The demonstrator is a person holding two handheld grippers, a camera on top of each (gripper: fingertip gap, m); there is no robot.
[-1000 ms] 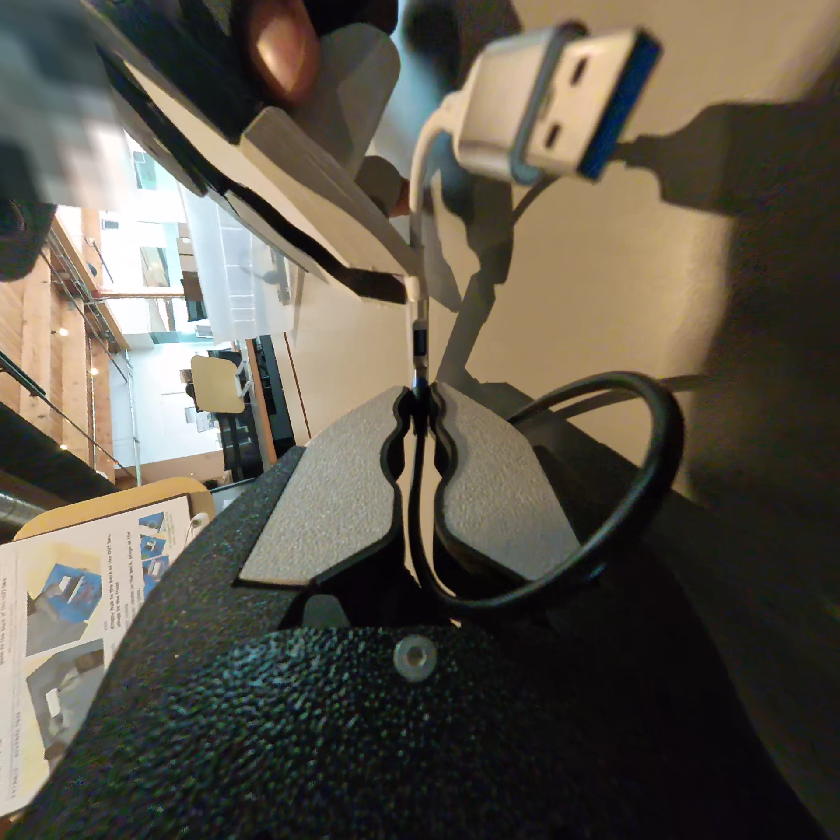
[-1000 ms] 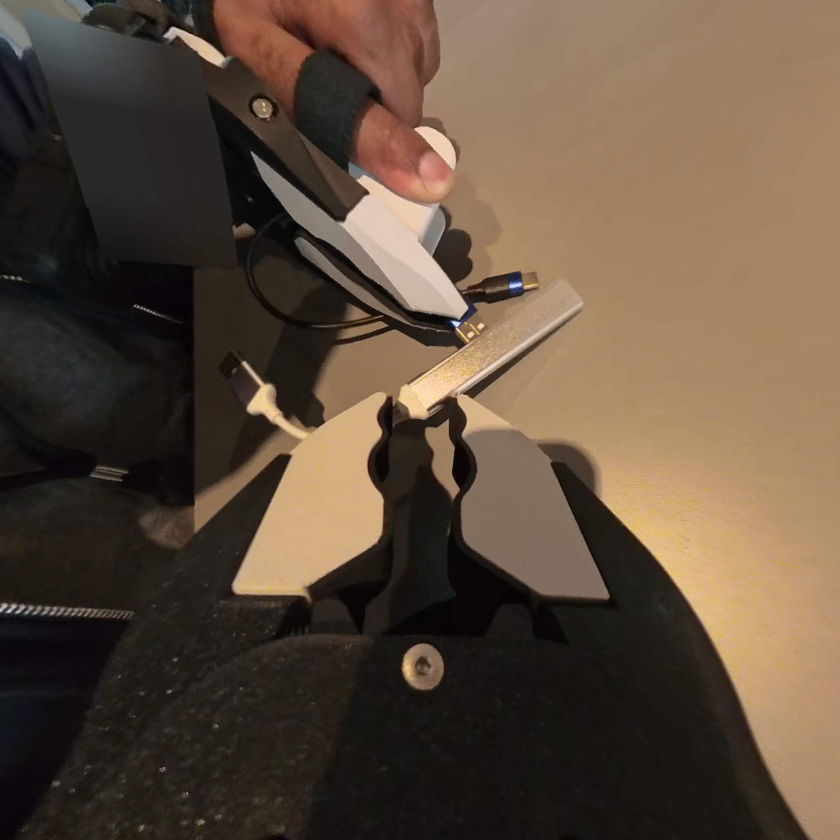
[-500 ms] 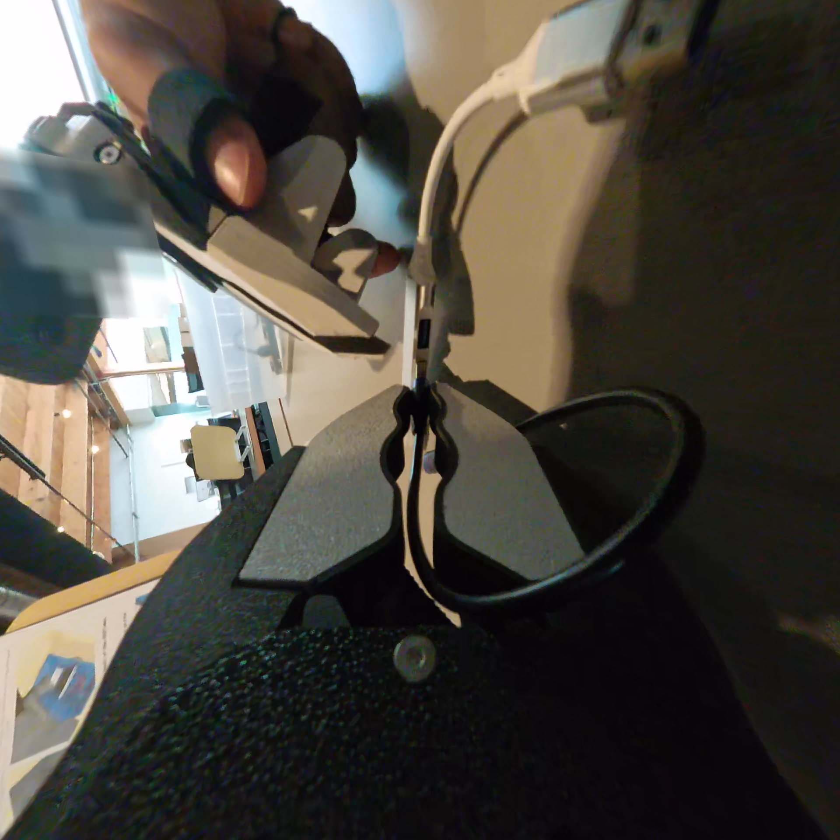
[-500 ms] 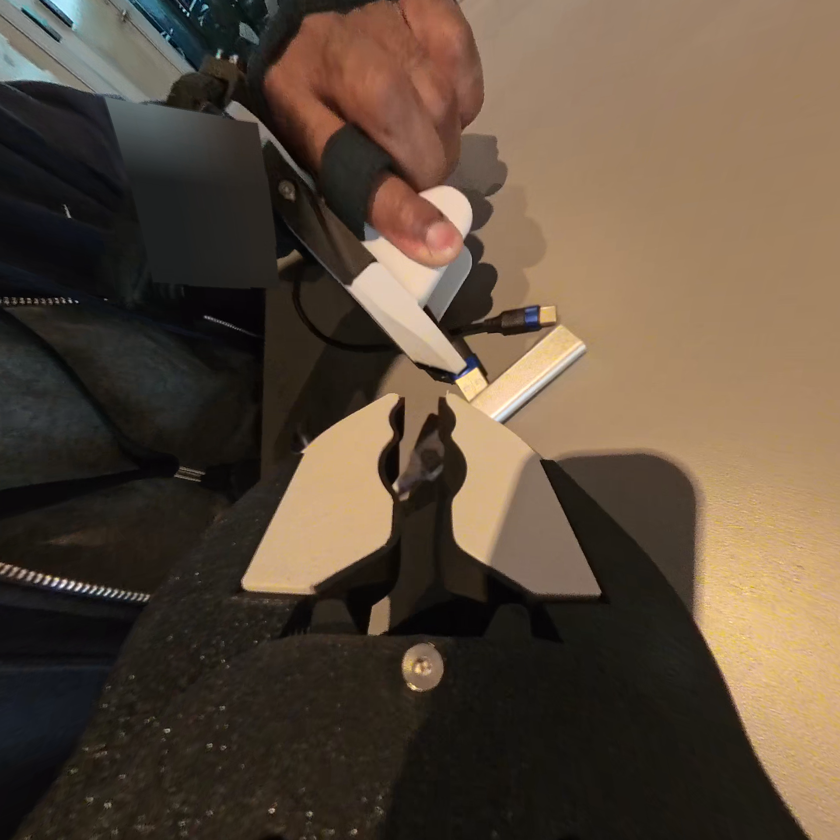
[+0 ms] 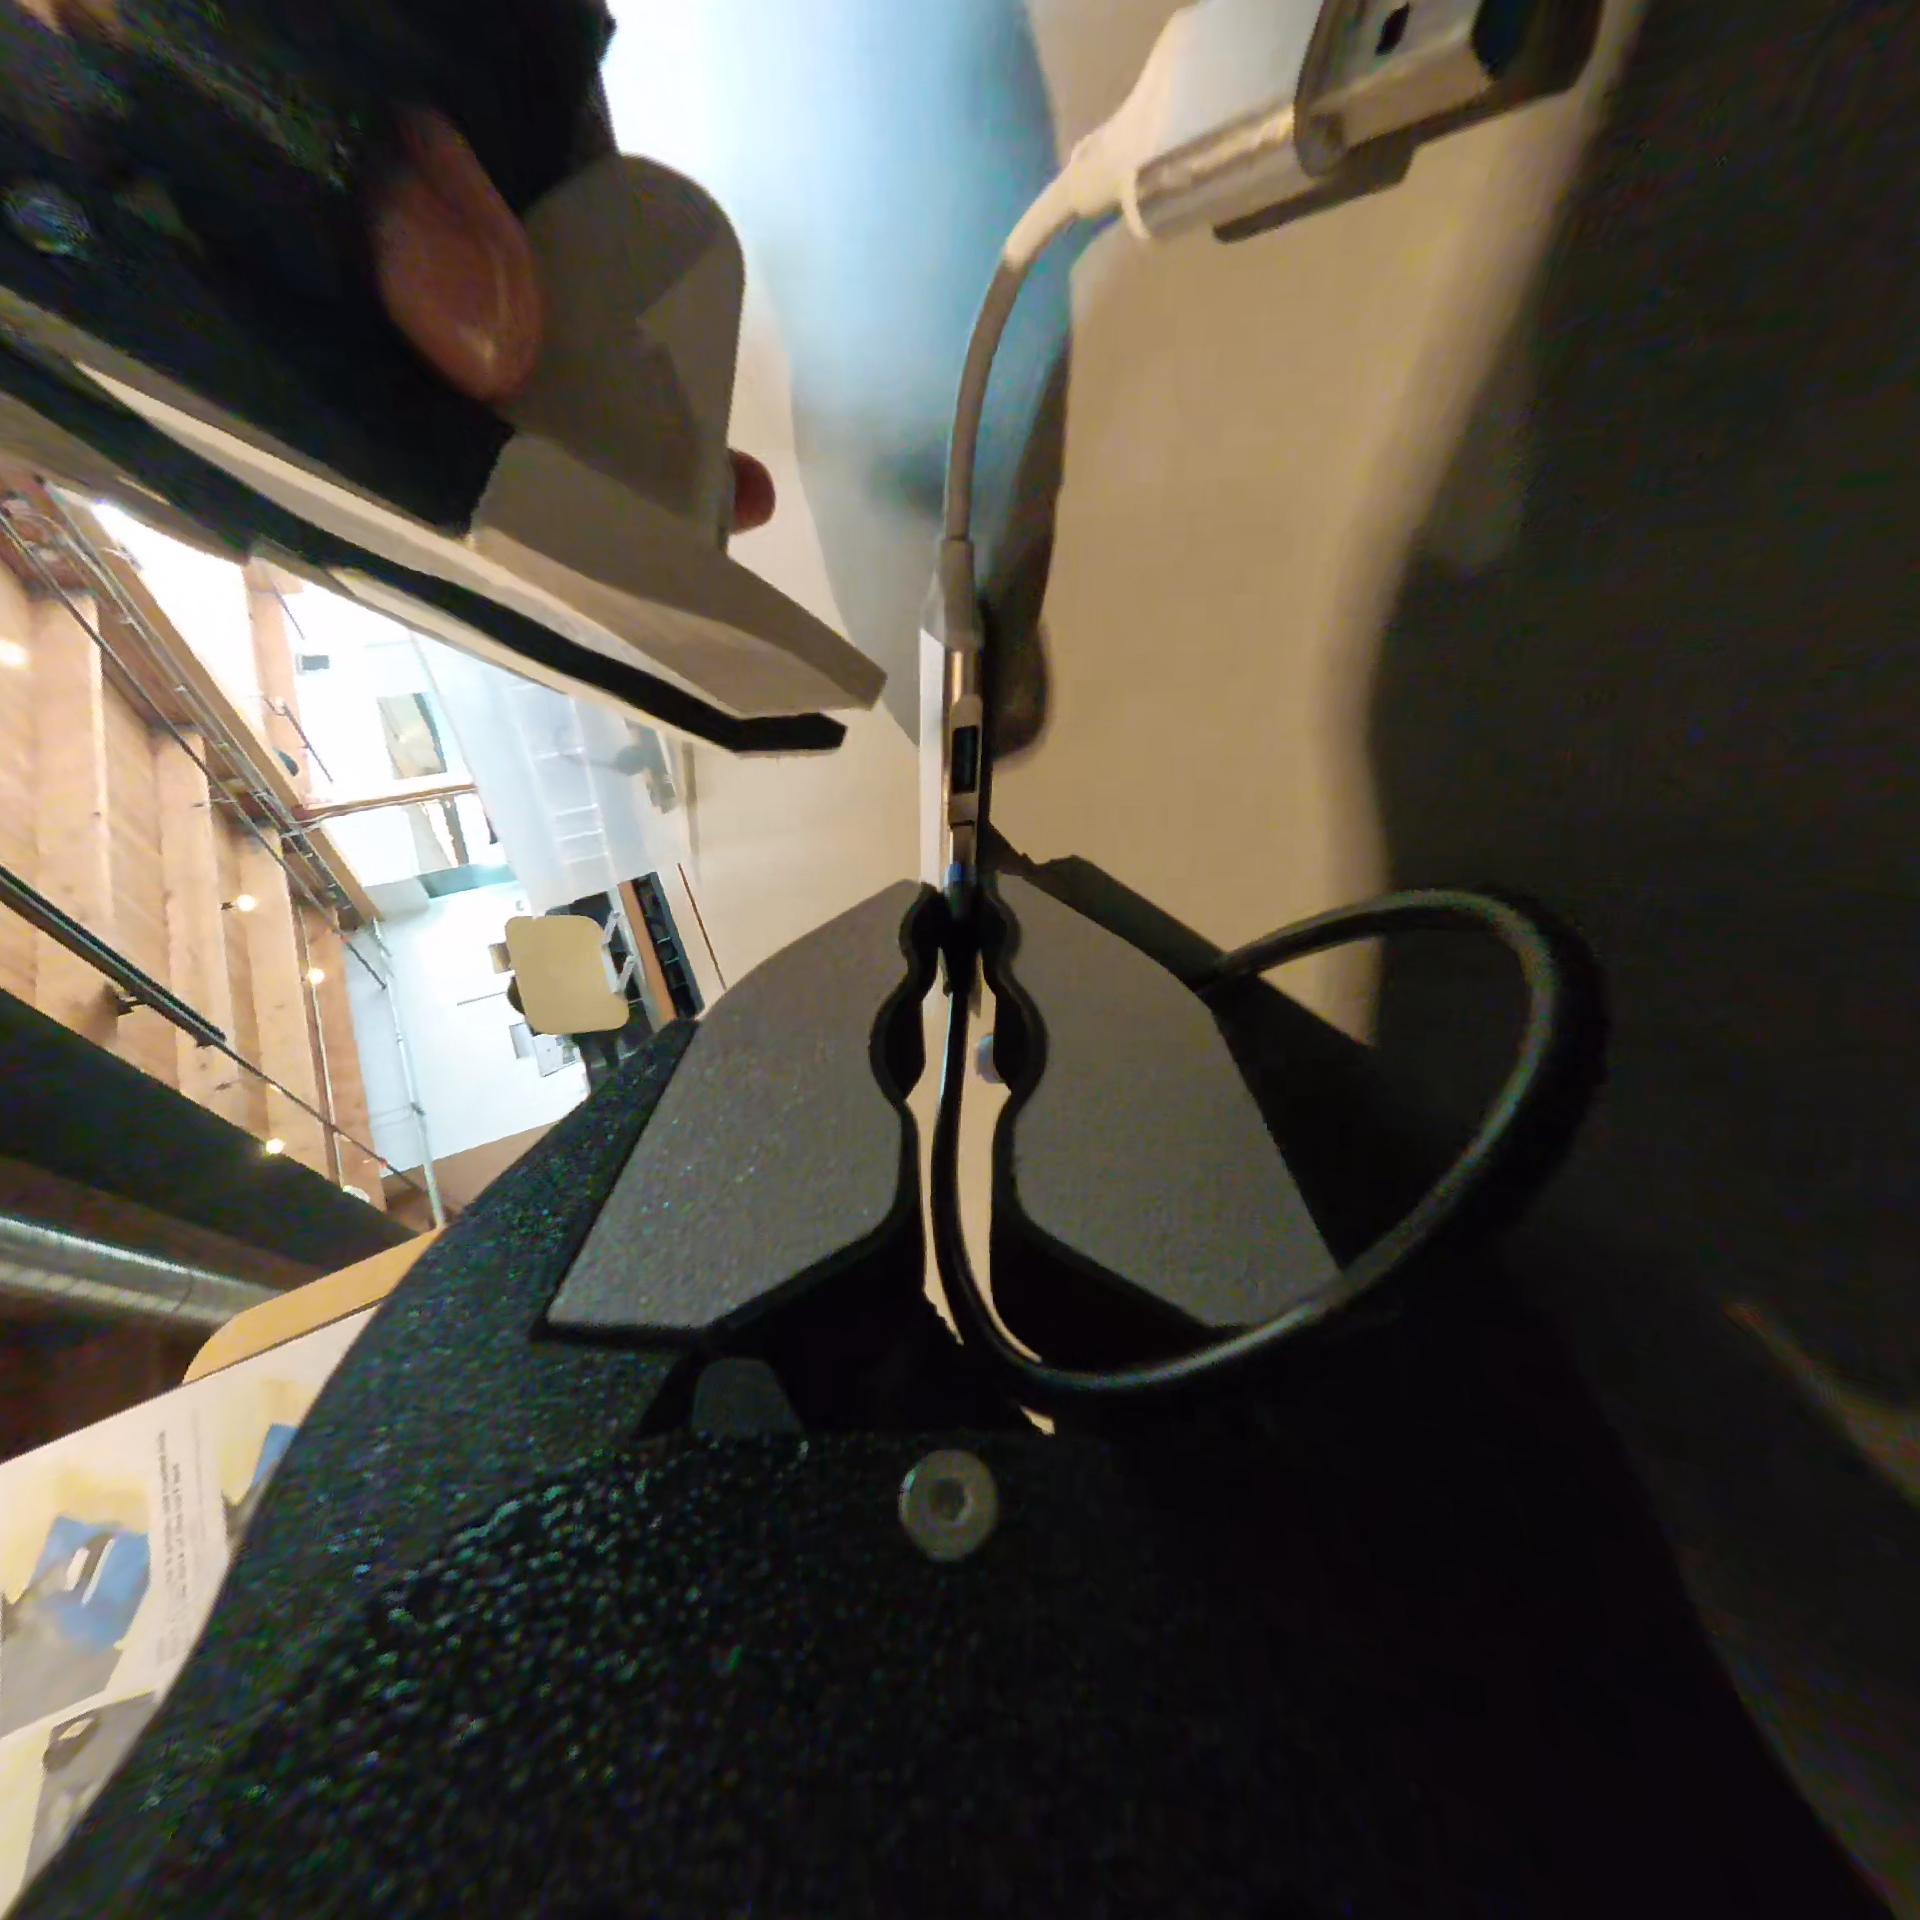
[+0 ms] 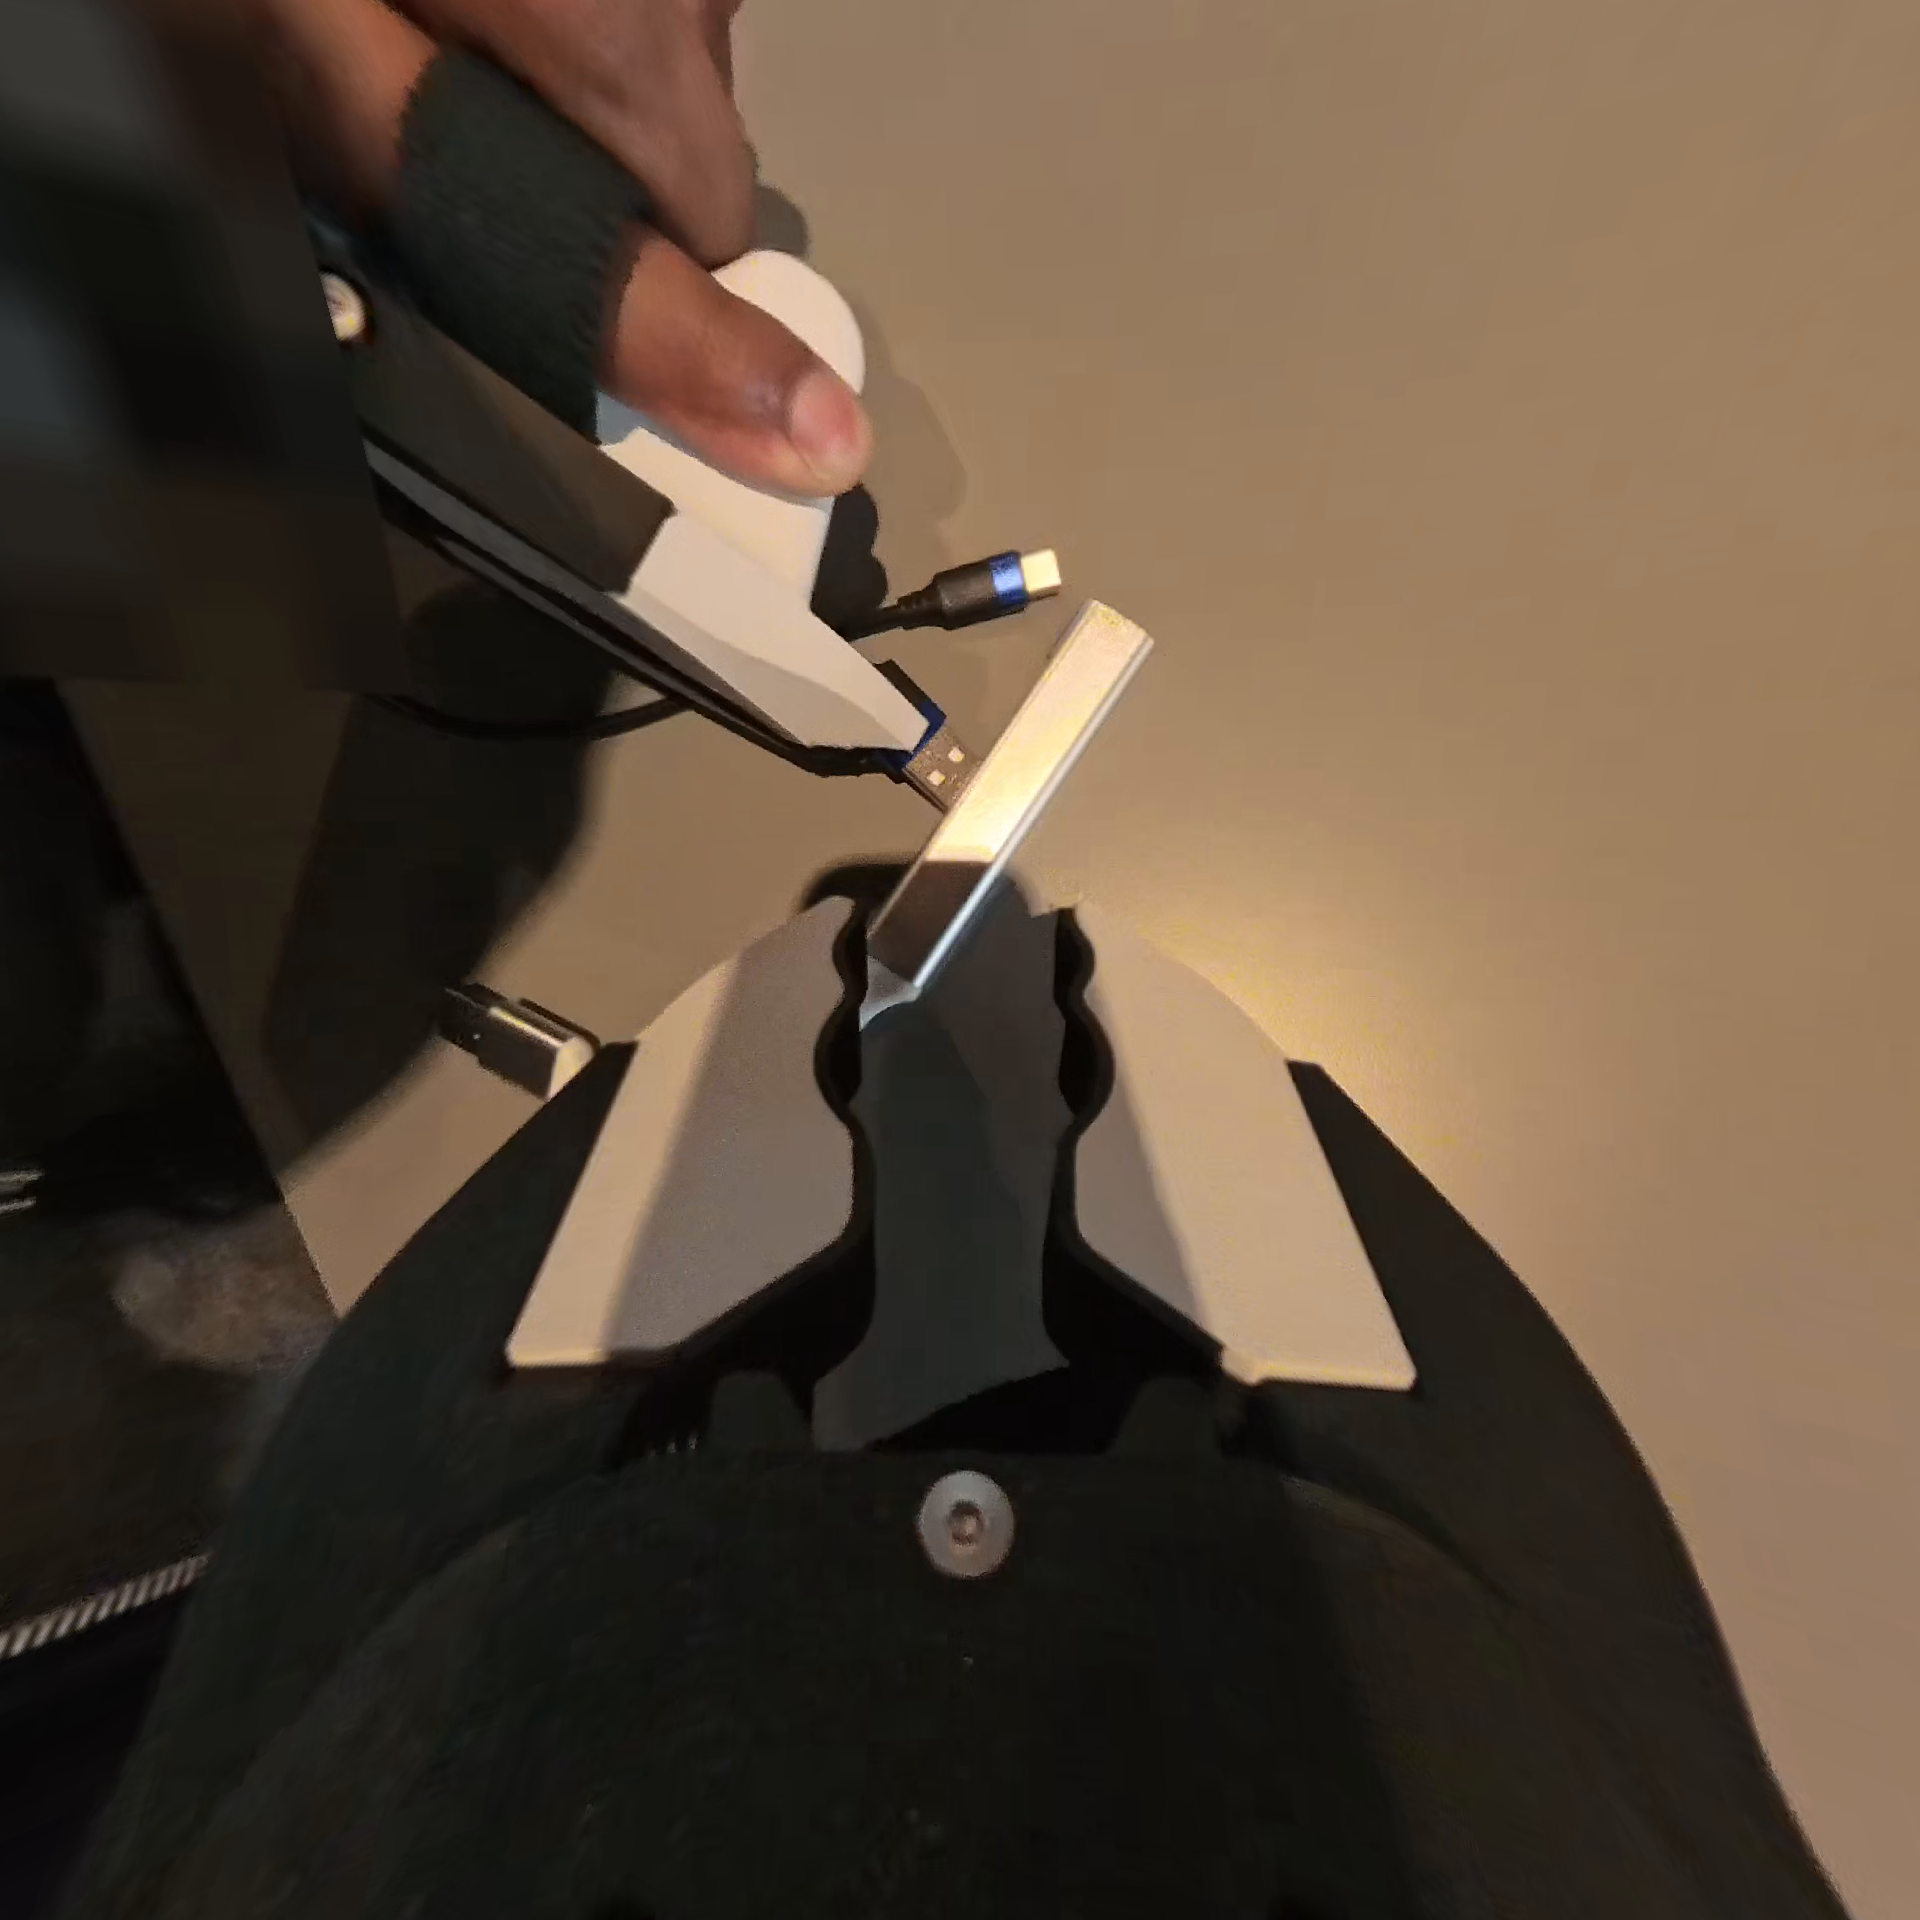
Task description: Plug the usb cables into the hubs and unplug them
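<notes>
USB hub (image 6: 1023, 753), a slim silver bar, lies slantwise on the beige bench (image 6: 1455, 468) in the right wrist view. Its near end sits between the parted fingers of the right hand-held gripper (image 6: 961, 925). The gap there is wider than the bar, and the end lies close to the left finger; I cannot tell whether it is touched.

From left to right in that view:
- A hand (image 6: 623, 208) with a dark finger sleeve holds the left hand-held gripper (image 6: 894, 727).
- That gripper is clamped on the plug (image 6: 935, 769) of the black cable (image 6: 540, 717).
- The plug's metal tip meets the hub's long left edge.
- Above it, the cable's small far plug (image 6: 1003, 582) lies just beside the hub's far end.
- At the lower left, the silver plug (image 6: 509, 1039) of the hub's own white lead pokes out past the gripper body.

The left wrist view adds what the other hides:
- A printed sheet (image 5: 104, 1558) lies at the lower left.
- The right hand-held gripper (image 5: 831, 707) comes in from the upper left under a thumb (image 5: 457, 270), its tip just beside the hub.
- In the middle, the left hand-held gripper (image 5: 961, 914) has its jaws pressed together on the plug.
- The hub (image 5: 961, 727) is seen edge-on straight ahead, with a port showing in its edge.
- The white lead (image 5: 982, 343) rises from the hub to the large silver plug (image 5: 1403, 104) at the upper right.
- The black cable (image 5: 1507, 1143) runs back between the fingers and curls out in a loop to the right.
</notes>
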